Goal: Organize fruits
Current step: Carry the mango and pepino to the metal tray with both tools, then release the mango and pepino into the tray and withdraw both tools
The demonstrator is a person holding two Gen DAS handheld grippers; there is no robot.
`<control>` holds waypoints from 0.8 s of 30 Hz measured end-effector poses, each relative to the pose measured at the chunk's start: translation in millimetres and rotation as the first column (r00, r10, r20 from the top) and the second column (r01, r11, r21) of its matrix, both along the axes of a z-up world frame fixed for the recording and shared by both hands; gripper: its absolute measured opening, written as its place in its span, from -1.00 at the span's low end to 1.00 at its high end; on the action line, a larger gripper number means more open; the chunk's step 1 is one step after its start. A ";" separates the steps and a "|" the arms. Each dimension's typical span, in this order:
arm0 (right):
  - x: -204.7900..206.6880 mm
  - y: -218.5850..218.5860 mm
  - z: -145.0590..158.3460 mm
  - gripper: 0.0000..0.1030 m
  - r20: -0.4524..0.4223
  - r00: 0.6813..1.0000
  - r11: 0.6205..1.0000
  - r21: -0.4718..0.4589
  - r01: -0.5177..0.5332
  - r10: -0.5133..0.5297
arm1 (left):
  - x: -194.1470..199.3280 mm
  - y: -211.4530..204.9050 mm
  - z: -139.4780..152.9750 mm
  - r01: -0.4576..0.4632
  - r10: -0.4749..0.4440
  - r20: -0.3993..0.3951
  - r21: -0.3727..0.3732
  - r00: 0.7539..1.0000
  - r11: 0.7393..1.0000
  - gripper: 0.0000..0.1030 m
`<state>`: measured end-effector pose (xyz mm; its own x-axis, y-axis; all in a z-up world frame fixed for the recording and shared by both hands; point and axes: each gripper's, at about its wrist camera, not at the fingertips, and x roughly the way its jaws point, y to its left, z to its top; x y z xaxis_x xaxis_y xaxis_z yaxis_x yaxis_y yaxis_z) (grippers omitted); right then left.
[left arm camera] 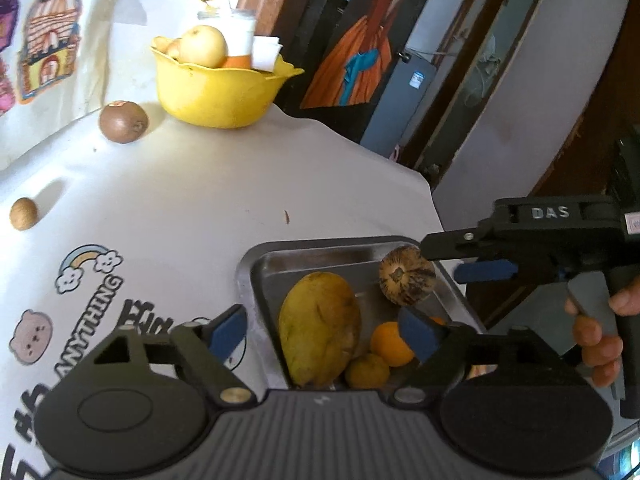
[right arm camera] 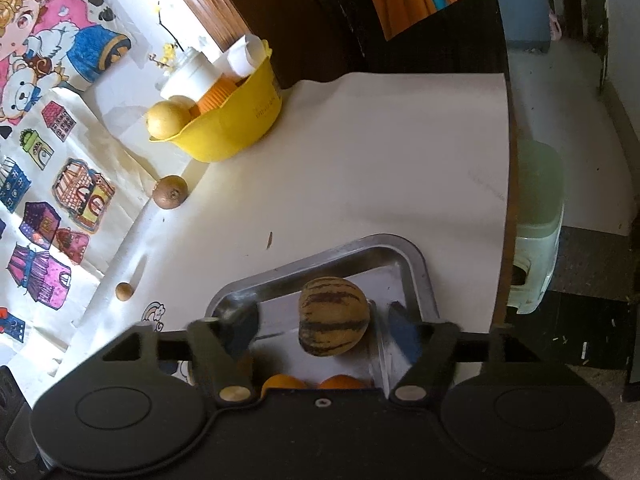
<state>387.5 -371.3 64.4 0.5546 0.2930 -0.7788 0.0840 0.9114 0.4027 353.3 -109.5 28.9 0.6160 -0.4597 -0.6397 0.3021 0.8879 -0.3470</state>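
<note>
A steel tray (left arm camera: 256,276) sits at the near right edge of the white table (left arm camera: 200,184). In it lie a mango (left arm camera: 319,328) at the left, two oranges (left arm camera: 390,343) at the near end, and a striped melon-like fruit (left arm camera: 407,276) toward the far right corner.

The right gripper (right arm camera: 320,328) has its fingers spread wide apart on either side of the striped fruit (right arm camera: 333,316), with a gap showing on both sides in the right wrist view; from the left wrist view its upper finger reaches just over the fruit, and I cannot tell whether it touches. The left gripper (left arm camera: 324,330) hangs over the near end of the tray with its blue pads apart, gripping nothing, the mango between them below.

Far across the table, a yellow bowl (left arm camera: 216,92) holds a pale round fruit (left arm camera: 202,46) and some white containers. A brown kiwi-like fruit (left arm camera: 123,121) rests just left of the bowl, and a small brown round fruit (left arm camera: 23,213) lies well apart at the far left, near the cartoon-printed cloth (left arm camera: 48,44)
</note>
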 end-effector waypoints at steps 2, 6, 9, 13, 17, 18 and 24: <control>-5.0 -0.7 7.1 0.65 0.011 1.000 1.000 0.007 0.009 -0.009 | -5.1 3.3 5.4 -0.017 0.017 0.003 -0.001 1.000 1.000 0.85; -18.3 -1.5 22.4 0.77 0.031 0.999 1.000 0.004 0.015 -0.015 | -17.3 9.9 17.2 -0.055 0.055 0.008 -0.004 0.998 0.998 0.99; -29.7 1.1 33.7 0.84 0.040 0.999 1.000 -0.002 0.010 -0.010 | -26.9 15.6 24.7 -0.072 0.072 -0.003 -0.014 0.997 0.997 0.99; -49.3 5.6 46.0 0.93 0.046 0.999 1.000 -0.013 -0.008 0.009 | -45.5 20.5 33.0 -0.098 0.098 -0.007 0.016 0.995 0.995 0.99; -73.0 13.3 55.4 0.97 0.044 0.998 0.999 -0.028 -0.040 0.042 | -66.8 22.9 37.8 -0.108 0.109 -0.010 0.049 0.994 0.993 0.99; -80.0 15.5 57.3 0.98 0.044 0.998 0.998 -0.032 -0.050 0.052 | -72.3 23.4 39.0 -0.110 0.111 -0.011 0.055 0.994 0.992 0.99; -119.6 26.9 63.2 0.99 0.014 0.994 0.992 -0.058 -0.111 0.112 | -109.0 31.5 41.3 -0.109 0.110 -0.031 0.056 0.993 0.993 0.99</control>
